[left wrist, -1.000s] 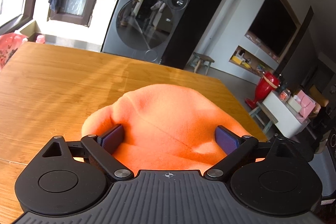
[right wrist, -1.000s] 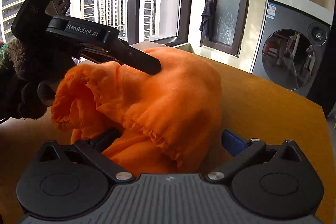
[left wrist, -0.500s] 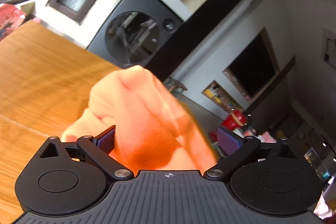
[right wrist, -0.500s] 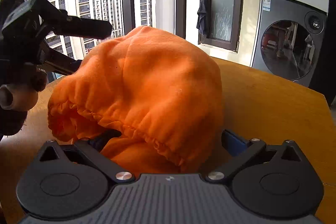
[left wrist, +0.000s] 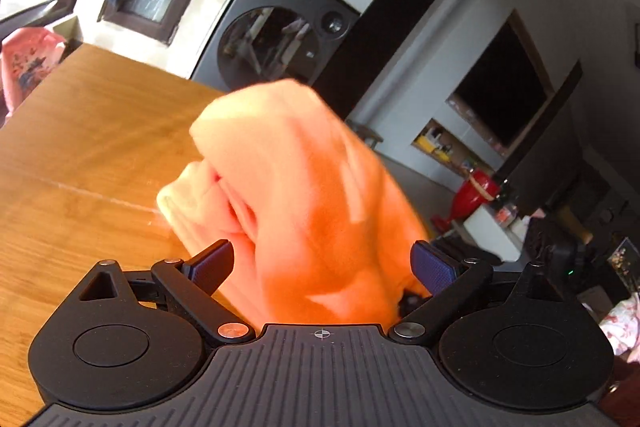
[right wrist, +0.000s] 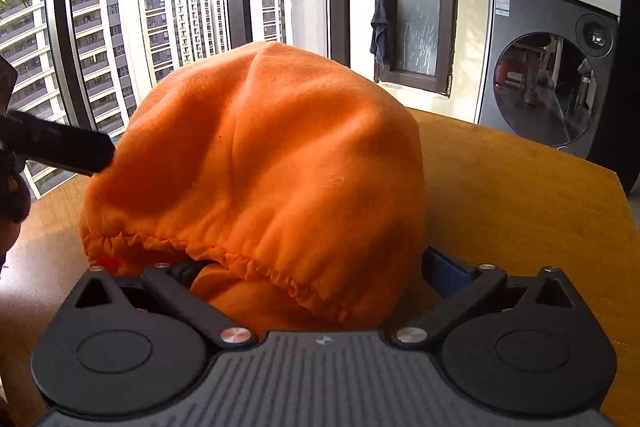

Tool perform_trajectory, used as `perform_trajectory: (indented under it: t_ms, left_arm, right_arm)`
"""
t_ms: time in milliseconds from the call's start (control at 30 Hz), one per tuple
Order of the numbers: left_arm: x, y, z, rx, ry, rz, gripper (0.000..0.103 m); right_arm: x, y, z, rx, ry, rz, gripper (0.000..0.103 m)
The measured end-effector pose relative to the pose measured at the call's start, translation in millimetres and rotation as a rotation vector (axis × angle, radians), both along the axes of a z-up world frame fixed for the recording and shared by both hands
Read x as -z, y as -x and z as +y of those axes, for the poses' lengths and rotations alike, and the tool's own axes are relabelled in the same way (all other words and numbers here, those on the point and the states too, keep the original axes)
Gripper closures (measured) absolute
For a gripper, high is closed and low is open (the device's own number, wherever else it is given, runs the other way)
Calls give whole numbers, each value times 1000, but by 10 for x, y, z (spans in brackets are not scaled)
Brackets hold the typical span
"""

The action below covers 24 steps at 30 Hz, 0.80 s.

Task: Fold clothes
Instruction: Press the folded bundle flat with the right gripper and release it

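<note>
An orange fleece garment (right wrist: 272, 163) is bunched in a tall mound on the wooden table (right wrist: 520, 195). Its gathered hem droops over my right gripper (right wrist: 320, 267), whose jaws stand wide open around the cloth. The left pad is hidden under the hem. In the left wrist view the garment (left wrist: 304, 195) is blurred and fills the gap of my left gripper (left wrist: 322, 263), whose jaws are also wide apart. One finger of the left gripper (right wrist: 60, 151) touches the mound's left side in the right wrist view.
A grey washing machine (right wrist: 552, 79) stands beyond the table's far edge. Tall windows (right wrist: 140, 7) lie to the left. A pink bag (left wrist: 24, 63) sits past the table's far left corner. Bare wood (left wrist: 80, 147) extends left of the garment.
The garment has been raised into a taller mound. The left gripper has tilted and swung, and its finger has dropped from the top of the cloth to its left side.
</note>
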<state>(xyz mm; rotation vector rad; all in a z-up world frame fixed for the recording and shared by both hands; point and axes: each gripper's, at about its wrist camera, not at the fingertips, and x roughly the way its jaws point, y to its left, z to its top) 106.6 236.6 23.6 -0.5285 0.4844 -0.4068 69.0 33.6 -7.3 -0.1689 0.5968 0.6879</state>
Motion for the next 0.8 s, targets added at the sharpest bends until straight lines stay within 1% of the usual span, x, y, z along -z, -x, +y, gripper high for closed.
perform_trajectory:
  t_ms: [33, 133, 167, 200, 267, 333, 367, 433, 467, 500, 533, 600, 633, 700, 767, 800]
  left_arm:
    - [-81, -14, 44, -13, 17, -39, 3]
    - [-135, -262, 183, -133, 31, -46, 1]
    - [-97, -389, 250, -168, 61, -4, 1]
    - [-18, -495, 316, -156, 121, 40, 2]
    - [149, -699, 446, -120, 249, 125, 2]
    - [258, -793, 453, -73, 313, 162, 2]
    - [311, -837, 453, -49, 343, 179, 2]
    - [262, -827, 414, -17, 351, 142, 2]
    - [189, -806, 412, 2, 366, 107, 2]
    - [113, -773, 424, 17, 389, 73, 2]
    - [32, -739, 447, 22, 410, 44, 2]
    - [-127, -621, 523, -3, 405, -1, 2]
    - [-210, -547, 560, -37, 377, -23, 2]
    - [-368, -391, 620, -96, 304, -90, 2]
    - [-465, -283, 660, -103, 286, -143, 2]
    - [-496, -270, 642, -77, 298, -163, 2]
  right_arm:
    - [0, 4, -5, 0, -3, 3, 0]
    - [-28, 83, -17, 13, -7, -33, 0]
    - [-46, 136, -27, 15, -11, -58, 0]
    - [-78, 227, -50, 6, -20, -92, 0]
    - [-158, 400, -96, -16, -32, -134, 0]
    - [-245, 558, -110, -27, -20, -195, 0]
    - [-281, 626, -75, -33, 14, -243, 0]
    - [-319, 731, 87, -67, 89, -341, 0]
    - [-335, 775, 181, -88, 123, -387, 0]
    - [-358, 798, 261, -105, 142, -421, 0]
    - [-396, 784, 316, -114, 130, -432, 0]
    - [-483, 711, 356, -121, 82, -420, 0]
    - [-514, 669, 358, -124, 64, -404, 0]
    - [-511, 612, 356, -139, 79, -374, 0]
    - [-416, 604, 345, -153, 140, -358, 0]
    - [-364, 599, 333, -154, 163, -340, 0]
